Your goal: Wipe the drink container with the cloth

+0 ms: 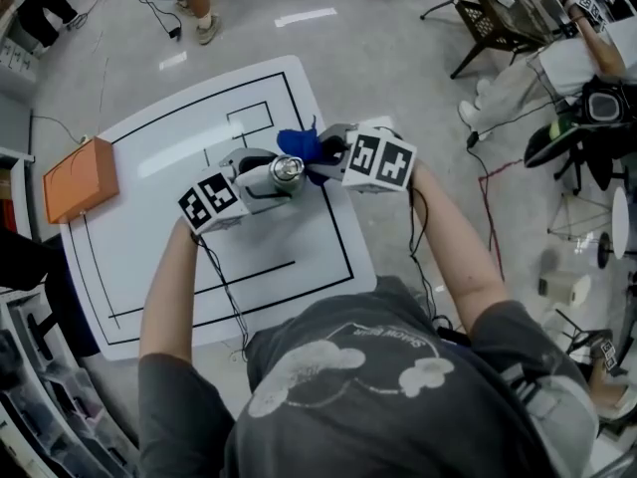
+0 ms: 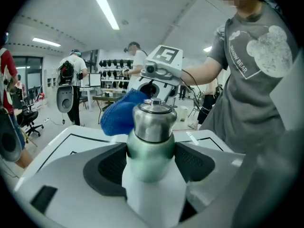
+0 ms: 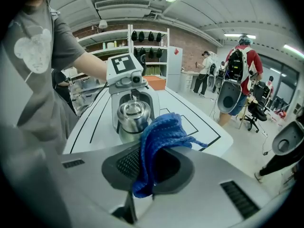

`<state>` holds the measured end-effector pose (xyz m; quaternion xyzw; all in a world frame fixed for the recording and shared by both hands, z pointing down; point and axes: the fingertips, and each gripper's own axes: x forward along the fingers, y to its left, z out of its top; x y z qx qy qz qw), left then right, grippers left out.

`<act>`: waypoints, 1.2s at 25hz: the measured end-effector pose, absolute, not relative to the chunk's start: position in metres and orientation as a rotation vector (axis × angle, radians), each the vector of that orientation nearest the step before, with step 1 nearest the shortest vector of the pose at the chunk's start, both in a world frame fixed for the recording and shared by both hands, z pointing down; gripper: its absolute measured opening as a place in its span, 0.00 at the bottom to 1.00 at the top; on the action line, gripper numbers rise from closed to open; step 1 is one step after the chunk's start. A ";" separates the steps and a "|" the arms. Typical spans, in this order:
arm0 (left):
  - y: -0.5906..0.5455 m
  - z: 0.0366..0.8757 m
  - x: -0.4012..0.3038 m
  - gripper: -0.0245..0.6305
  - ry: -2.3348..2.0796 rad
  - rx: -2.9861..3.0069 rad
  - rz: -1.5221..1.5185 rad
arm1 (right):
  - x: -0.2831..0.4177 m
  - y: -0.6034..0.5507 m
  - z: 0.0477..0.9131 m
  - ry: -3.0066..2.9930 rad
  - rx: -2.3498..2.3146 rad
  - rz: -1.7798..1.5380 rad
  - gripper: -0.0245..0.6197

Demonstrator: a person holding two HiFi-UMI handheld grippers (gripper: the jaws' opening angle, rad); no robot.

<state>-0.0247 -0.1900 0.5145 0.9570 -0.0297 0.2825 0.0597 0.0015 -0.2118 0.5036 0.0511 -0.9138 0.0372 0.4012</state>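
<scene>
Left claw (image 2: pixel 151 156) clamped on steel bottle (image 2: pixel 152 127). Right claw (image 3: pixel 151 167) clamped on blue cloth (image 3: pixel 160 136), cloth just ahead, beside bottle top. Desk (image 1: pixel 284 252) edges well apart from both claws. Orange box (image 1: pixel 80 177) far left of left claw, at desk edge.

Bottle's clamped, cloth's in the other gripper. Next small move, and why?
Probably press the cloth onto the bottle just below its cap and drag it along the side. The left gripper clamps the bottle by its body, the right gripper pinches the cloth right beside the cap, and firm contact isn't clear.
</scene>
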 end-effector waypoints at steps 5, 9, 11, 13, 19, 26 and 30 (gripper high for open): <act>-0.189 0.514 -0.024 0.52 -0.080 2.904 0.866 | 0.004 -0.217 0.522 -2.295 0.128 0.154 0.10; -0.190 0.515 -0.026 0.52 -0.113 2.895 0.859 | 0.003 -0.216 0.541 -2.266 0.113 0.191 0.10; -0.191 0.515 -0.026 0.52 -0.141 2.886 0.850 | 0.003 -0.215 0.549 -2.253 0.118 0.196 0.10; -0.190 0.516 -0.027 0.52 -0.181 2.869 0.841 | 0.004 -0.214 0.555 -2.245 0.130 0.193 0.10; -0.189 0.517 -0.033 0.52 -0.431 2.792 0.768 | 0.007 -0.213 0.557 -2.247 0.191 0.161 0.10; -0.183 0.504 -0.047 0.52 -0.949 2.652 0.522 | 0.019 -0.208 0.545 -2.288 0.343 0.191 0.10; -0.178 0.499 -0.043 0.52 -1.130 2.571 0.473 | 0.029 -0.201 0.539 -2.286 0.398 0.160 0.10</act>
